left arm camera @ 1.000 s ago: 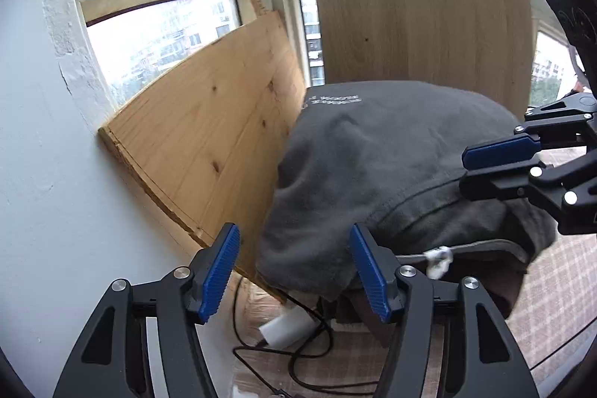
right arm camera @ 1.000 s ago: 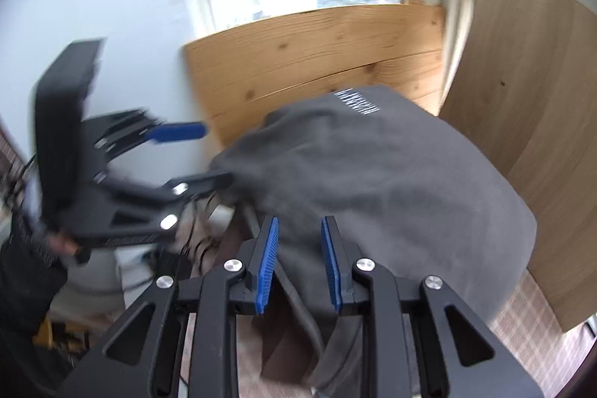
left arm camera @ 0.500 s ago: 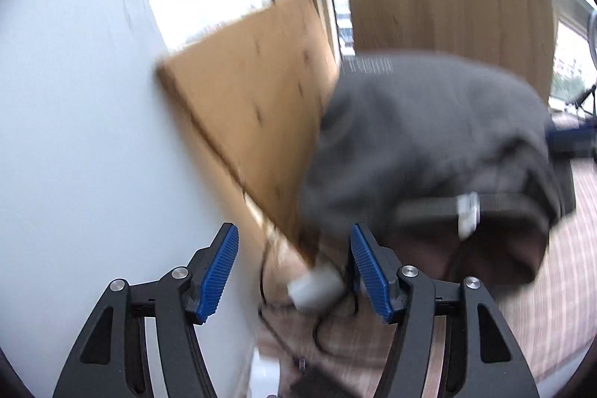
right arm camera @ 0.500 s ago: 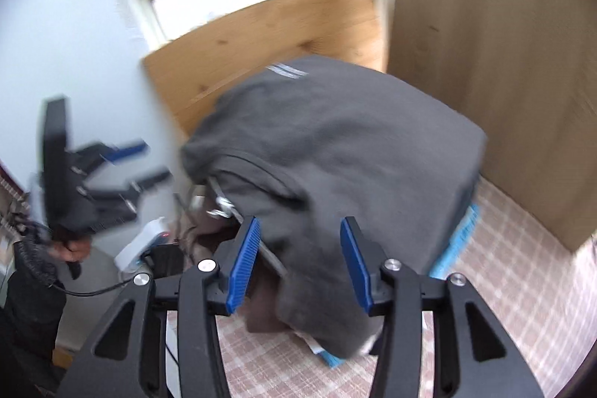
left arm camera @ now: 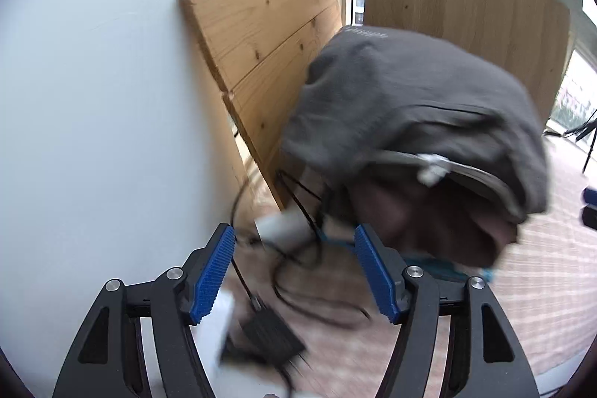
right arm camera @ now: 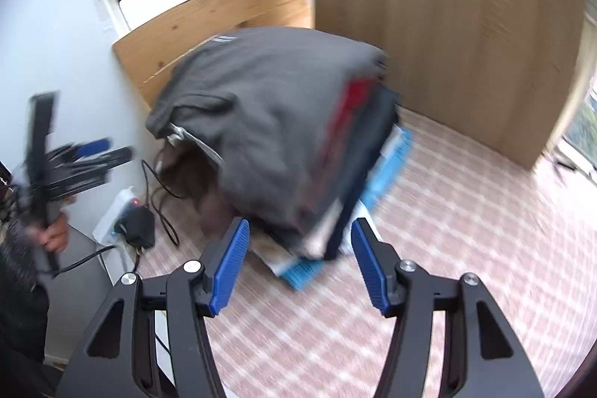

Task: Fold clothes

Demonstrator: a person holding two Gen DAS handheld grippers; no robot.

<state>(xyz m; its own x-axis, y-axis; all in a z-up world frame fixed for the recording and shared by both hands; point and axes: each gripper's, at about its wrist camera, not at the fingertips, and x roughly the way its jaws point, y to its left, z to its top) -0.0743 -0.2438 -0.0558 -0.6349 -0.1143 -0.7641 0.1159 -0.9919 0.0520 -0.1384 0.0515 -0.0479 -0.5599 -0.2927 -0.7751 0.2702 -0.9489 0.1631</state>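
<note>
Clothes in a stack (right arm camera: 283,122) sit on a pink checked surface (right arm camera: 466,230), pushed into a corner where two wooden boards (right arm camera: 447,17) lean against the wall and window. A grey hoodie (left arm camera: 410,107) tops the stack, draped over the rest. Under it, the right wrist view shows red, dark and blue folded layers at the stack's right edge; motion blur hides their detail. A brown garment (left arm camera: 429,222) shows beneath the hoodie's front edge.

Left claw (left arm camera: 294,271) has its blue pads wide apart, holding nothing, and points at the stack's lower left side, near the white wall (left arm camera: 93,99). Black cables (left arm camera: 298,260) and a white power strip (right arm camera: 115,211) with a black plug lie between wall and stack.

Right claw (right arm camera: 300,267) also has its pads wide apart, empty, near the front of the stack without touching it. At the left of the right wrist view, a hand (right arm camera: 52,230) grips the blurred left claw's handle.
</note>
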